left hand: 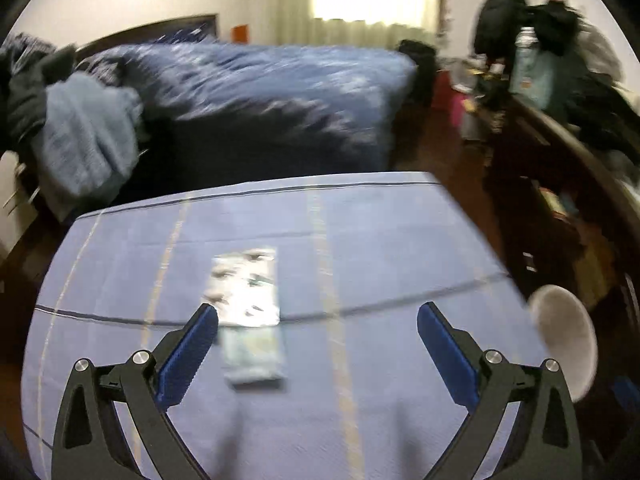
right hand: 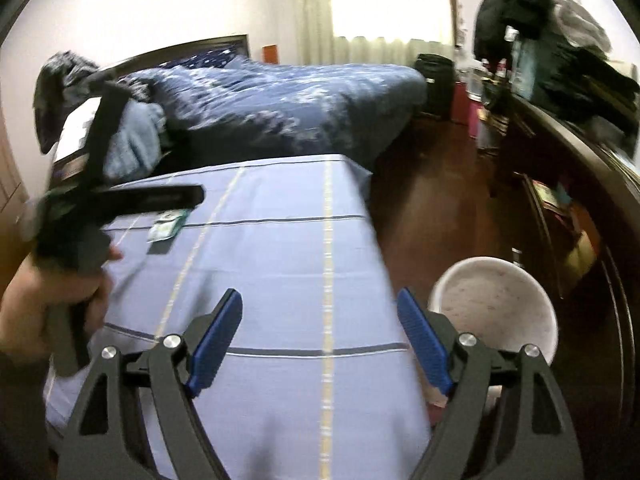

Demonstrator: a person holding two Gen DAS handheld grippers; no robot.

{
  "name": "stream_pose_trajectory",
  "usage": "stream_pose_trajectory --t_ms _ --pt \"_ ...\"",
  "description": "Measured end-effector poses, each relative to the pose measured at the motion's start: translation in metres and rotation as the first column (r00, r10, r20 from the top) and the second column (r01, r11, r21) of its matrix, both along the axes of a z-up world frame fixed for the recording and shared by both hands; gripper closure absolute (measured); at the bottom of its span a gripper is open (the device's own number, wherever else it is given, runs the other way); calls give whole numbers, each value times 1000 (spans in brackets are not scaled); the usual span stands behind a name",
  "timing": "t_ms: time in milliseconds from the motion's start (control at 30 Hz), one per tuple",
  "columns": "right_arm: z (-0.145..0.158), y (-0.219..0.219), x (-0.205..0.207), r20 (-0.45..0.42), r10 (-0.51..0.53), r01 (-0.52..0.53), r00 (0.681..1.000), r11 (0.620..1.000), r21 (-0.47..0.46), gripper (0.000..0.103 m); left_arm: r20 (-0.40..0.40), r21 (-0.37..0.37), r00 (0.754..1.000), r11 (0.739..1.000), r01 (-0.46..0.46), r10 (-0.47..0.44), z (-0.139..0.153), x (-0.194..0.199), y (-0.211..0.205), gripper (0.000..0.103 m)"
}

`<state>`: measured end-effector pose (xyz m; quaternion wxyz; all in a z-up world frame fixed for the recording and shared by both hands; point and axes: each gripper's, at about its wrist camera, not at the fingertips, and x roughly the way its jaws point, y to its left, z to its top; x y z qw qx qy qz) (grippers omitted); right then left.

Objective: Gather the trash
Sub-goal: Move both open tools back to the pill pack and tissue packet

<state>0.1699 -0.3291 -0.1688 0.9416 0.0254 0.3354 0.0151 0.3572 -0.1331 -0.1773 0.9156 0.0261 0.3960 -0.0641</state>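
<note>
Left gripper [left hand: 318,316] spread wide and empty above wrapper [left hand: 248,312], right gripper [right hand: 320,308] parted, holding nothing

1. Flat silvery foil wrapper with dark printed marks [left hand: 246,288]: long rectangle lying flat on the lilac-blue striped cloth of the counter [left hand: 400,240], long axis running away from the camera.
2. Its near end is a pale green-white section, blurred.
3. White round plastic bin [right hand: 496,304]: upright on the floor beside the counter's right edge, mouth open, speckled inside.
</note>
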Motion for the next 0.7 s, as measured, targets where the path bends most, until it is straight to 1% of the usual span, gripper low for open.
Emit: stream_pose_trajectory --t_ms 33,100,133,167,233,267,300,333,433,467,533,600,700 --pt "0 6 3 -1 9 -9 1000 1000 -4 22 -21 1 1000 1000 -14 14 -5 13 7 4" --pt "2 15 6 -2 26 -26 1000 1000 -15 22 -94 2 995 999 -36 36 -18 37 20 4" --pt "2 20 8 -1 33 -33 999 999 -21 22 -127 -19 991 999 -48 45 -25 49 25 4" --pt "3 23 10 -1 35 -35 999 999 -25 22 -143 -49 988 997 -61 53 -30 58 31 4" --pt "4 29 16 -4 43 -43 999 999 -34 22 -162 -64 984 994 -89 78 -38 68 39 14" --pt "3 30 16 -5 46 -47 999 998 -36 22 -171 -70 982 993 -90 77 -41 70 40 22" --pt "4 32 18 -6 50 -50 999 998 -39 22 -176 -78 982 993 -87 72 -42 72 41 24" --pt "4 34 22 -7 53 -53 999 998 -43 22 -164 -73 984 994 -82 69 -41 72 41 27" --pt "3 40 31 -15 58 -58 998 997 -43 22 -155 -68 986 995 -67 55 -39 71 39 44" --pt "2 44 37 -19 65 -66 998 997 -33 22 -155 -71 987 996 -60 49 -39 71 42 47" --pt "2 51 45 -29 80 -81 996 997 -14 22 -153 -104 988 993 -54 37 -37 68 46 47" --pt "1 63 56 -44 104 -104 994 995 5 22 -136 -114 990 992 -58 42 -33 67 50 47" --pt "3 84 72 -56 141 -140 988 990 24 22 -99 -167 994 984 -65 49 -15 56 68 47"
